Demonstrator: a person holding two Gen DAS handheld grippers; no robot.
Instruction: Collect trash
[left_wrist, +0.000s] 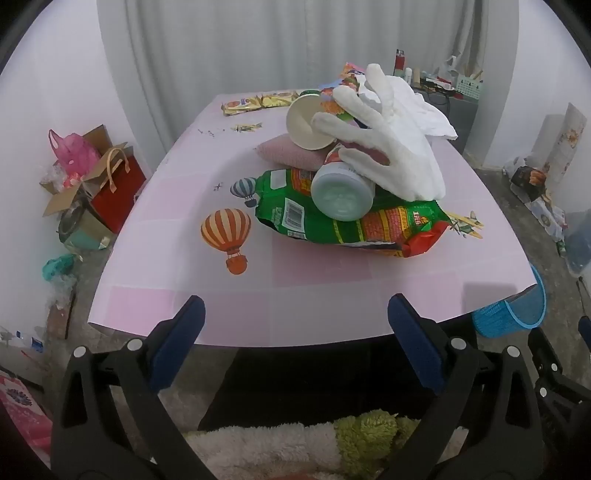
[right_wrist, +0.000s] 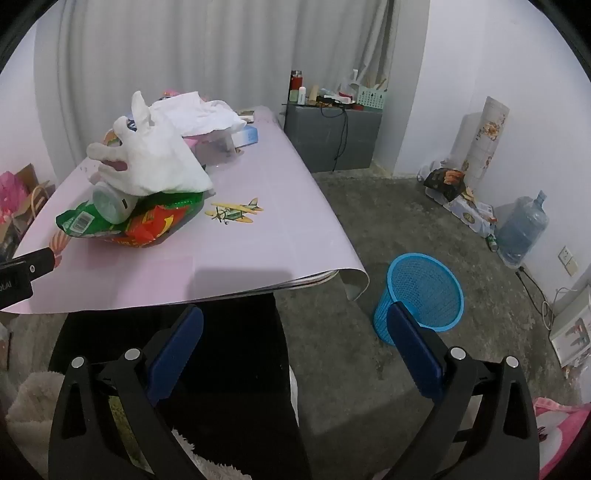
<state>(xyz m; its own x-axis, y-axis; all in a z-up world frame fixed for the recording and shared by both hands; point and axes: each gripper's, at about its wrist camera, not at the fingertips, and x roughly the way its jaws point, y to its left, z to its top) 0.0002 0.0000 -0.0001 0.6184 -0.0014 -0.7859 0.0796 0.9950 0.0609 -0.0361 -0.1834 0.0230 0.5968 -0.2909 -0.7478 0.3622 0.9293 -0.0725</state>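
Note:
A pile of trash lies on the pink table (left_wrist: 303, 295): a green and red snack bag (left_wrist: 351, 221), a pale plastic jar (left_wrist: 341, 194) on its side, a paper cup (left_wrist: 306, 123), a white glove (left_wrist: 399, 147) draped on top and a pink pad (left_wrist: 291, 151). From the right wrist view the bag (right_wrist: 147, 221), jar (right_wrist: 110, 205) and glove (right_wrist: 155, 166) show at the left. A blue mesh bin (right_wrist: 421, 295) stands on the floor right of the table. My left gripper (left_wrist: 295, 317) hangs open at the table's near edge. My right gripper (right_wrist: 295, 325) is open too, over the floor beside the bin.
Yellow snack wrappers (left_wrist: 258, 101) and scraps lie at the table's far end, with white cloth (right_wrist: 199, 114) and a box (right_wrist: 245, 134). Bags and boxes (left_wrist: 92, 177) crowd the floor at the left. A grey cabinet (right_wrist: 332, 133), a water jug (right_wrist: 521, 229) and cartons line the walls.

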